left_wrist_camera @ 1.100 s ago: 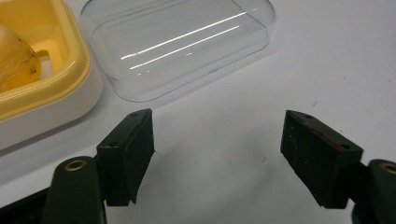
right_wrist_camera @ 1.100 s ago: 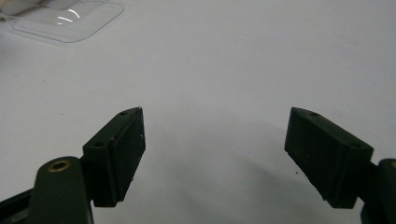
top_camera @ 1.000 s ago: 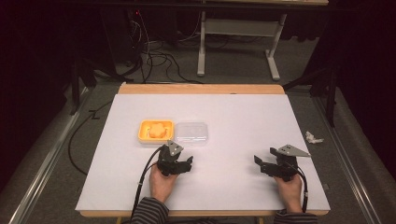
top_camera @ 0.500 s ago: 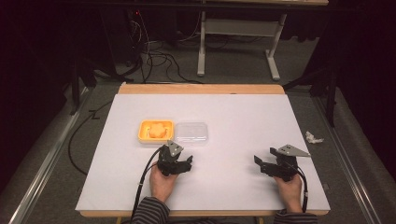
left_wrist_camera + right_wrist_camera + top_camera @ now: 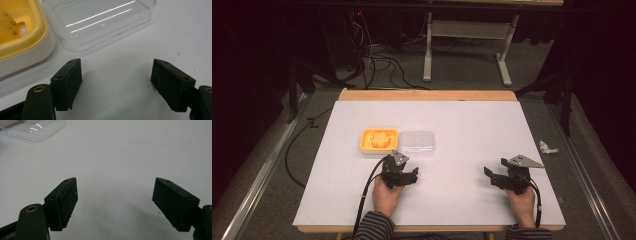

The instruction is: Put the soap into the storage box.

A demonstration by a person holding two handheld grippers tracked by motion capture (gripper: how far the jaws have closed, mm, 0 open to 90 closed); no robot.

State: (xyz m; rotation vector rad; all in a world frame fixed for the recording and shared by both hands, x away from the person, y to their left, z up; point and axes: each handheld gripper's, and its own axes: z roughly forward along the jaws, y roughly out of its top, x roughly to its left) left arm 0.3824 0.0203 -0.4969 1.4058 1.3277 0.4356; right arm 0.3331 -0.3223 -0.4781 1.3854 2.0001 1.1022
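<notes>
White-topped table (image 5: 472, 125) with a wooden edge strip (image 5: 427, 95) along its far side. Grey carpet floor (image 5: 462, 70) around it. Room dark, black at 9 and 3 o'clock, light falls mainly on the table. At 12 o'clock a white metal desk frame (image 5: 462, 30) with two legs. Black cables (image 5: 377, 62) tangled on the floor at 11 o'clock. Metal rail (image 5: 257, 170) runs along the floor at 8 o'clock. Crumpled white scrap (image 5: 547, 147) on the floor at 3 o'clock.
</notes>
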